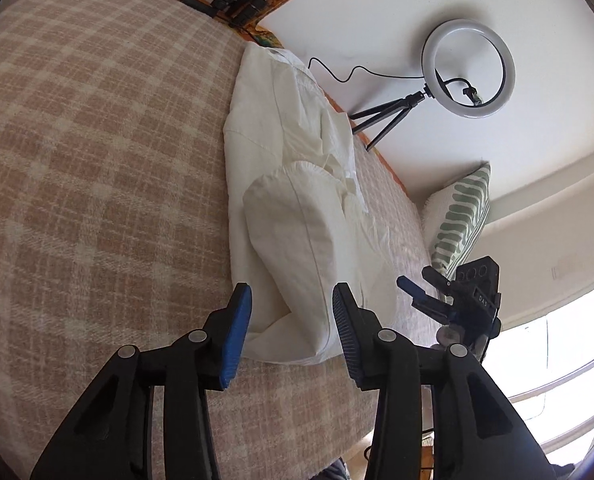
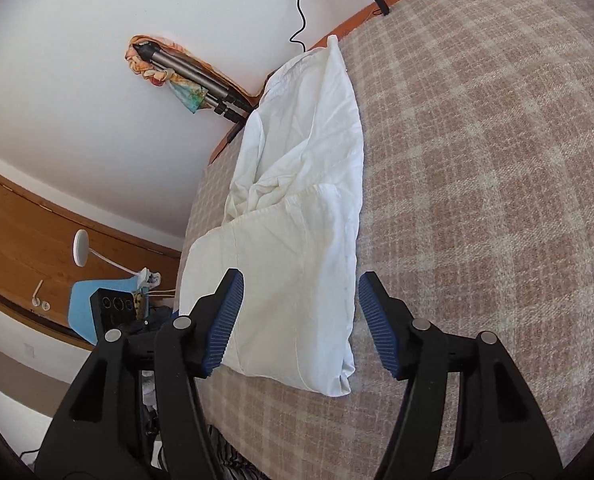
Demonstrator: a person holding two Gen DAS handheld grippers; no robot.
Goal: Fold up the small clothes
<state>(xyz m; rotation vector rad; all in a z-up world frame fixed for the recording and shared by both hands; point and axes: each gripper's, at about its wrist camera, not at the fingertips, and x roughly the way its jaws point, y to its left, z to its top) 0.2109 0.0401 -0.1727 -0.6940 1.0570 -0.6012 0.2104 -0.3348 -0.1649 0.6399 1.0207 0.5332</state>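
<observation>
A white garment (image 1: 297, 208) lies on the plaid blanket (image 1: 97, 160), folded lengthwise into a long strip with a sleeve laid over it. My left gripper (image 1: 291, 322) is open and empty, its jaws just above the near end of the strip. My right gripper (image 2: 297, 320) is open and empty, its jaws either side of the garment's (image 2: 297, 240) near end on the blanket (image 2: 497, 200). The right gripper also shows in the left wrist view (image 1: 421, 294), past the garment's right edge.
A ring light on a tripod (image 1: 467, 68) stands by the white wall beyond the bed. A green patterned pillow (image 1: 463, 220) lies at the bed's far right. Folded tripods (image 2: 201, 80) lean at the wall. A blue chair (image 2: 97, 300) and wooden door stand left of the bed.
</observation>
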